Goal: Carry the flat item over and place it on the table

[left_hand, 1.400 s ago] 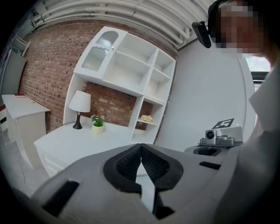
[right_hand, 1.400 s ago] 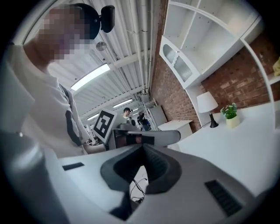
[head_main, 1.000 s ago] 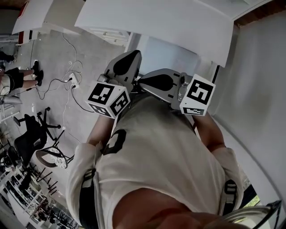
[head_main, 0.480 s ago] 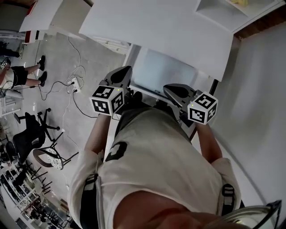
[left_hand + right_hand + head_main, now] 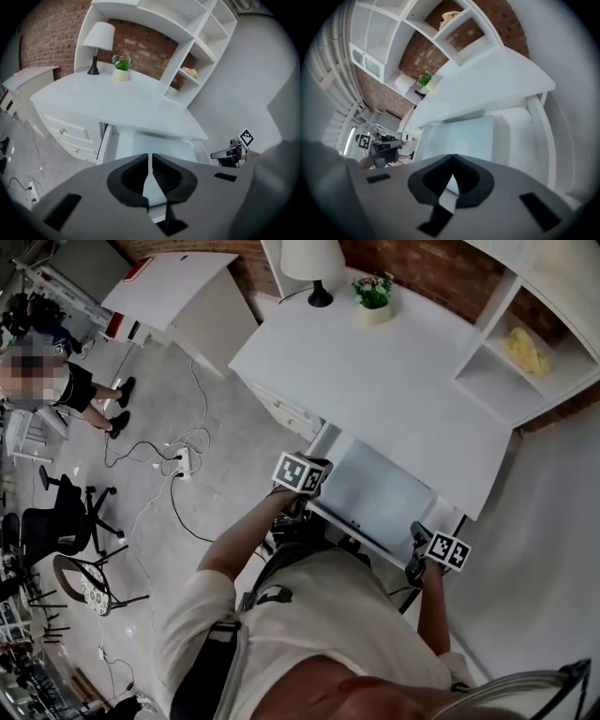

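Flat item is lying below the table top, ahead of two shut, empty grippers.

In the head view the white table (image 5: 375, 371) is filling the upper middle of the frame. Its pull-out shelf (image 5: 361, 531) is sticking out under the near edge, and the pale flat item (image 5: 380, 488) is lying on it. The item's long axis is running upper left to lower right, parallel to that edge. The left gripper (image 5: 298, 486) is sitting just beside the item's upper-left end and the right gripper (image 5: 427, 557) near its lower-right end, so neither looks clearly nearer. Each gripper view is showing the jaws pressed together on nothing, with the item just above them in frame. My read: the jaws need opening before a two-ended lift.
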